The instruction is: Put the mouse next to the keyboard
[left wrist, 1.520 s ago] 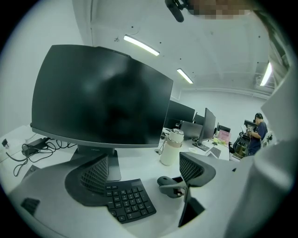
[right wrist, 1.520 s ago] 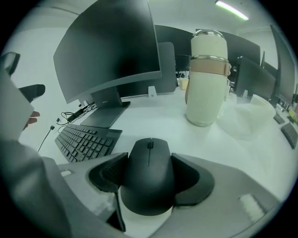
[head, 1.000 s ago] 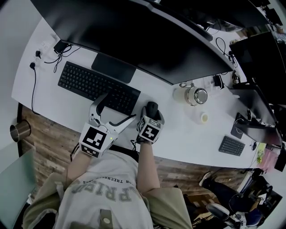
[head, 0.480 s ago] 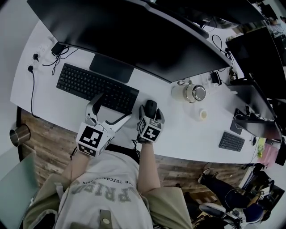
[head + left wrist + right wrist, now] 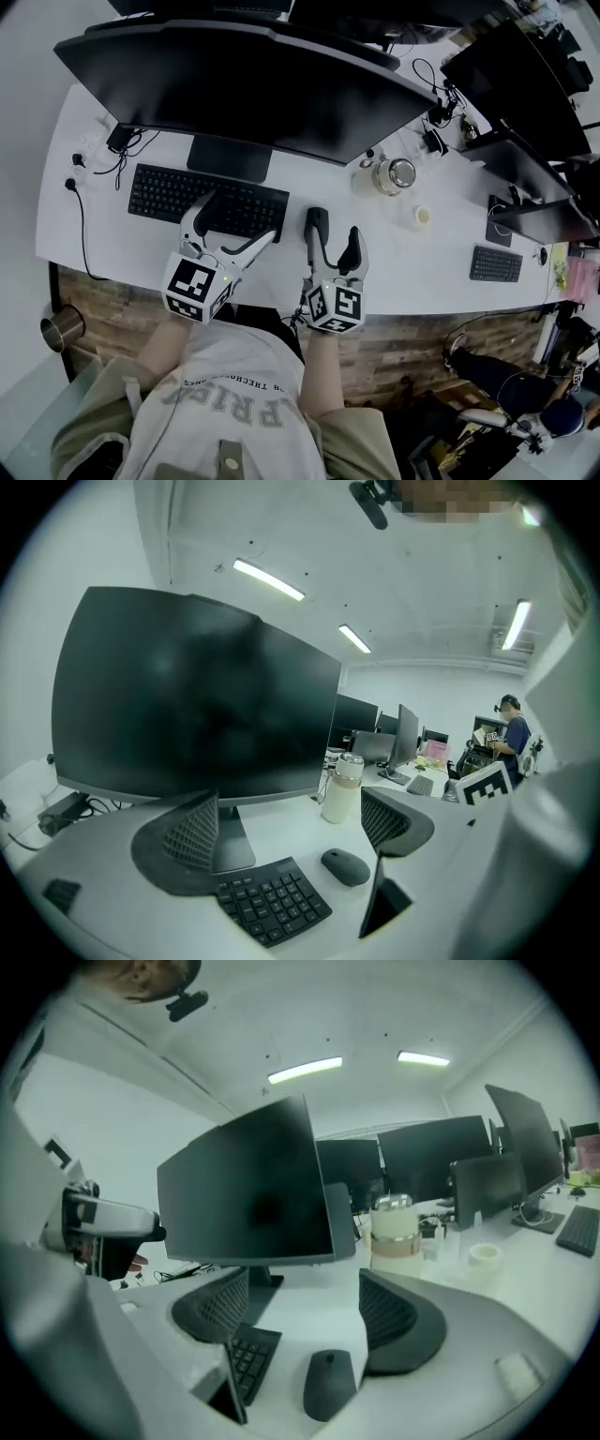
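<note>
tongs at right (image 5: 335, 236) just spread wide, empty, near level above mouse (image 5: 317, 217) beside keyboard (image 5: 164, 192); left tongs (image 5: 242, 216) apart, empty

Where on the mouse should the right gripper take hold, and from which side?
Take the mouse across its long flanks, mid-body, from above its near end: it lies flat, lengthwise away from you, with the open right gripper lined up.

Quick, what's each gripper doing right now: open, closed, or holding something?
Left gripper: open, nothing between its jaws.
Right gripper: open, its jaws have just been opening; it grips nothing, and the mouse lies free below them.
</note>
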A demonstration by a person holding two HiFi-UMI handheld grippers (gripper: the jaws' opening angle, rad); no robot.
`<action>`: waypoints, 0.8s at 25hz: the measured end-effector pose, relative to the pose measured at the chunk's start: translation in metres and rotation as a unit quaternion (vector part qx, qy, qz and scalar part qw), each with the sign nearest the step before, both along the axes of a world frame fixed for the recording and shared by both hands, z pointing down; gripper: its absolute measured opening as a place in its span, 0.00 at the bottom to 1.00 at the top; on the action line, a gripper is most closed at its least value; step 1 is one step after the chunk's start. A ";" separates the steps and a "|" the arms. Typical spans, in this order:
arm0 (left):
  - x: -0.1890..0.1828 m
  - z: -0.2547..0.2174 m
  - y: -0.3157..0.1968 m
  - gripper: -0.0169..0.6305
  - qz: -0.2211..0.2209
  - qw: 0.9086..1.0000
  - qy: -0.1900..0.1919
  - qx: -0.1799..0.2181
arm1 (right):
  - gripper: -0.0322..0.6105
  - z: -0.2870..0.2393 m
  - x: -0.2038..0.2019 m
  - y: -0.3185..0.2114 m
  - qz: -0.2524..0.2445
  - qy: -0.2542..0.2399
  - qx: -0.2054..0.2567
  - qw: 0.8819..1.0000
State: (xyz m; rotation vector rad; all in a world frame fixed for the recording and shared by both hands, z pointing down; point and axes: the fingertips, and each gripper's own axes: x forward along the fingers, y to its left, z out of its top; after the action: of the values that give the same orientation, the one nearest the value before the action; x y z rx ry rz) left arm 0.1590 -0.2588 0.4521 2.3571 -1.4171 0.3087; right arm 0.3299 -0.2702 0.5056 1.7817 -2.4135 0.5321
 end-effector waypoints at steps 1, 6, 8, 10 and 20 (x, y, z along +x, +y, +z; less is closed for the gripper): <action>-0.001 -0.005 0.000 0.73 0.005 1.000 0.002 0.007 | 0.61 -0.013 0.001 0.005 0.008 -0.001 0.015 1.000; 0.001 -0.035 0.001 0.73 0.027 0.998 0.009 0.050 | 0.61 -0.068 0.003 0.031 0.035 -0.005 0.075 0.997; 0.004 -0.044 0.003 0.73 0.040 0.997 0.010 0.063 | 0.60 -0.083 0.004 0.040 0.043 0.004 0.085 0.995; 0.008 -0.051 0.006 0.72 0.050 0.996 0.011 0.074 | 0.50 -0.094 0.003 0.048 0.047 0.018 0.087 0.995; 0.018 -0.081 0.028 0.07 0.064 0.990 0.037 0.121 | 0.16 -0.133 -0.006 0.075 0.062 0.074 0.123 0.988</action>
State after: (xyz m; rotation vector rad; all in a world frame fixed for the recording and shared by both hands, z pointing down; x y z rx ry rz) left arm 0.1770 -0.2311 0.3716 2.6303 -1.3385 0.0858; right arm 0.3240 -0.1955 0.3728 1.9958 -2.3633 0.1070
